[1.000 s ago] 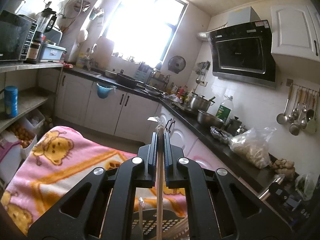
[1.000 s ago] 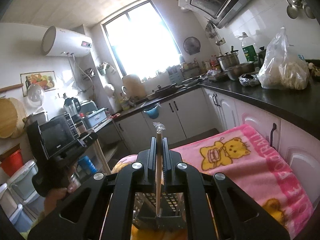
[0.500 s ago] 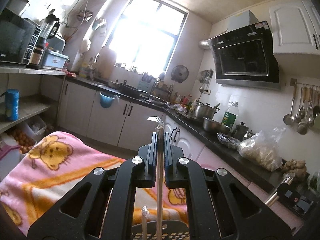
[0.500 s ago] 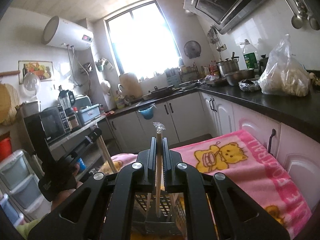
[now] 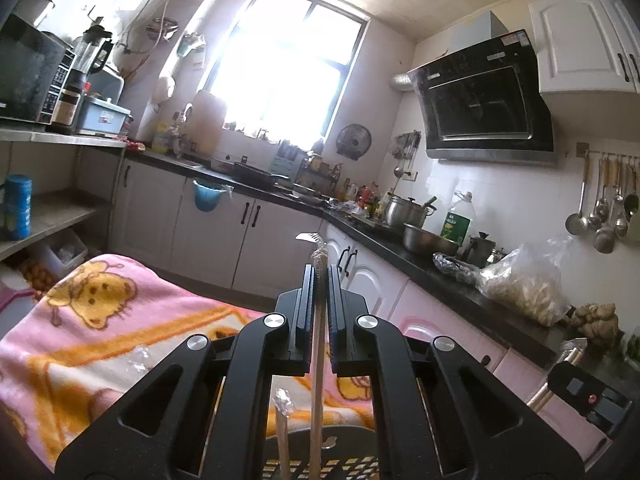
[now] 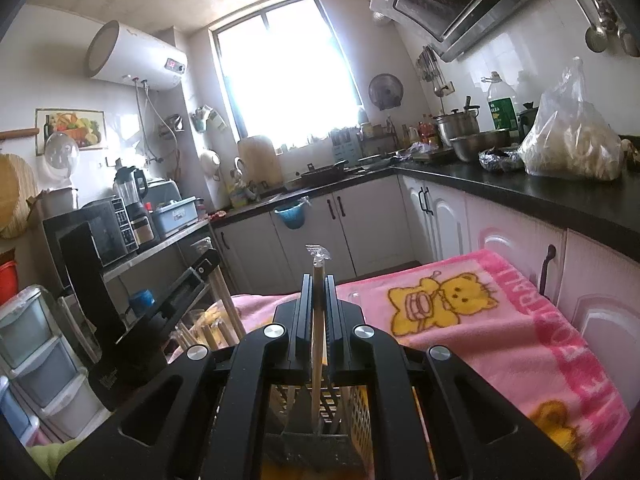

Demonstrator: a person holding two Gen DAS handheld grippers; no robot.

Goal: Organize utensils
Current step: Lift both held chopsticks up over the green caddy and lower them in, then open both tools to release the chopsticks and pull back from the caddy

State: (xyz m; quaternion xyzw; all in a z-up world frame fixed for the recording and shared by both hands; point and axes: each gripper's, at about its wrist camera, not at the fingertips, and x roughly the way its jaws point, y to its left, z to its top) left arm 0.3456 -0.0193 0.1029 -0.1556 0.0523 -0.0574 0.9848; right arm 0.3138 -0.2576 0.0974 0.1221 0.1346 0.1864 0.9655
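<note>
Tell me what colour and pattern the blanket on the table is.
Pink blanket with yellow cartoon bears and orange stripes; the right wrist view shows it best.

The pale wooden chopstick (image 5: 319, 360) wore a crinkly clear plastic sleeve, clamped in the matt black plastic left gripper (image 5: 320, 280). At five o'clock the fleecy pink blanket (image 6: 500, 320) looked soft; at two o'clock the black countertop (image 6: 520, 192) shone glossy.

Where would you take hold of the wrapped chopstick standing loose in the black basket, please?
Grip the wrapped chopstick on its upper shaft, just under the crinkled wrapper tip, and come down from above. It stands nearly upright in the black basket, so only its top end is free to close on.
</note>
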